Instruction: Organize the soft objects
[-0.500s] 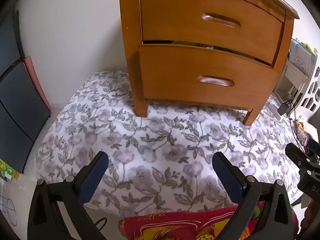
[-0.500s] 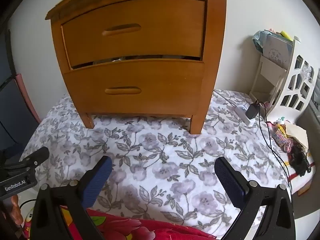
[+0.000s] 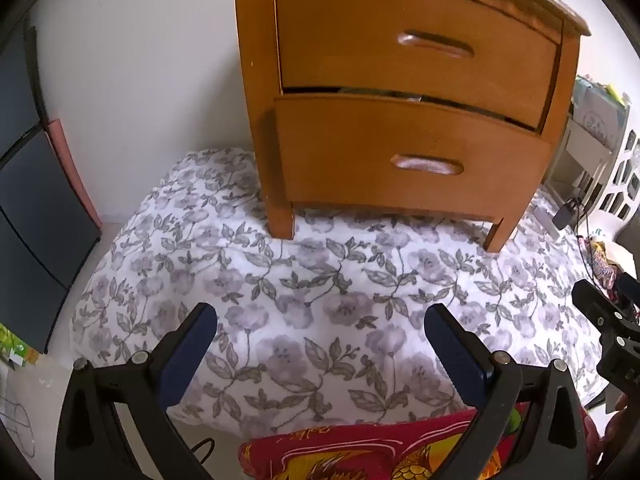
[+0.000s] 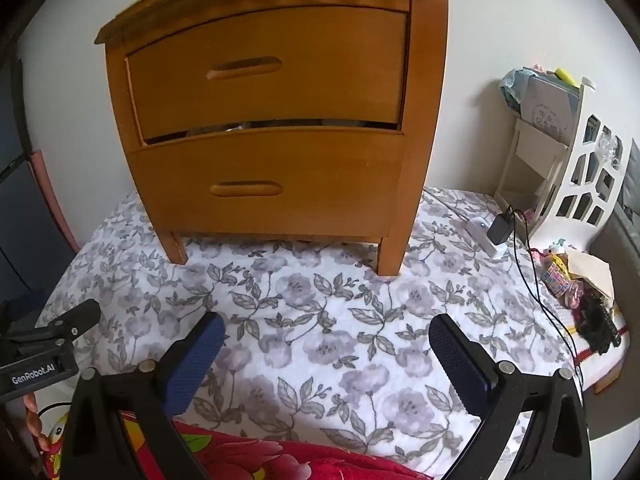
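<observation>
Quilted floral bedspread (image 3: pixel 320 300) under curved wooden nightstand (image 3: pixel 400 120)

Even, soft daylight; faint shadow beneath the nightstand (image 4: pixel 276 120). Focus sharp centrally; strong fisheye bending and dark vignetting at corners.

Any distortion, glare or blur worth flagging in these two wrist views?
Left wrist: strong fisheye bowing of the nightstand, dark corner vignette, mild sheen on its handles, left tongs sharp. Right wrist: same barrel bending, soft even daylight, faint shadow under the nightstand on the floral quilt, right tongs sharp.
</observation>
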Motion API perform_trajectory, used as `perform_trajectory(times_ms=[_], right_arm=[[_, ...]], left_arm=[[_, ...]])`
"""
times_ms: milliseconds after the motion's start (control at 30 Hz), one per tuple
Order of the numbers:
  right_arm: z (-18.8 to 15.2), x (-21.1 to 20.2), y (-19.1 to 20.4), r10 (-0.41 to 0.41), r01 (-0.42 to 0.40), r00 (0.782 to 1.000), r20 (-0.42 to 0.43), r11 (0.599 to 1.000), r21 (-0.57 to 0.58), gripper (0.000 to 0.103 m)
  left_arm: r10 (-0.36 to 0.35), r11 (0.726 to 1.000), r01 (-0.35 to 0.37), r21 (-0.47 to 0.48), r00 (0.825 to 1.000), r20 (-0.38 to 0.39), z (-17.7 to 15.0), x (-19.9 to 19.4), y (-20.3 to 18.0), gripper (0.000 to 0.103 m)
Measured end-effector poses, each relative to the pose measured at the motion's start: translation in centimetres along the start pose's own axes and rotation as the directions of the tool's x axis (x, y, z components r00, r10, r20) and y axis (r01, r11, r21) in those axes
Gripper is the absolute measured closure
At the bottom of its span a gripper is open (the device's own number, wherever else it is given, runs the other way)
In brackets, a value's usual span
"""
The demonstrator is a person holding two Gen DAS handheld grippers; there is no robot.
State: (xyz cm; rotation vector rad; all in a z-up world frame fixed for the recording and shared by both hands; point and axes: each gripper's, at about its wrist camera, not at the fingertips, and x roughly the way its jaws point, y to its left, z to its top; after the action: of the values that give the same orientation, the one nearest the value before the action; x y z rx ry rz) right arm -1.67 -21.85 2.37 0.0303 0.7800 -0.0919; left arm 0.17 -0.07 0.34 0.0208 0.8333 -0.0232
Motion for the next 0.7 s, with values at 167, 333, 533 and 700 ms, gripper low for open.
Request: perform_trajectory(times_ms=[167, 333, 533, 700], right_arm=[[0.1, -0.3, -0.5, -0.007, 0.007, 1.0, 0.021, 1.0, 0.024, 0.0], [0.2, -0.6, -0.2, -0.022, 0.022, 0.999, 0.034, 1.0, 0.01, 0.0], [-0.1, -0.3, -0.4, 0.002, -0.002, 1.0, 0.023, 1.0, 0.011, 0.0], [-0.1, -0.2, -0.1, -0.009, 0.009, 1.0, 0.018, 1.0, 0.002, 0.0]], left_arm=[[0.006, 1.0, -0.006, -0.003, 0.999, 0.048, 0.4, -1.2, 0.5, 0.0], [0.014, 1.0, -0.013, -0.008, 0.997, 0.078, 0.7, -1.6, 0.9, 0.0], [-0.014, 1.0, 0.016, -0.024, 0.995, 0.096, 0.5, -1.9, 1.2, 0.0], [-0.014, 1.0, 0.014, 0.004, 0.994, 0.106, 0.3, -1.8, 0.2, 0.0]])
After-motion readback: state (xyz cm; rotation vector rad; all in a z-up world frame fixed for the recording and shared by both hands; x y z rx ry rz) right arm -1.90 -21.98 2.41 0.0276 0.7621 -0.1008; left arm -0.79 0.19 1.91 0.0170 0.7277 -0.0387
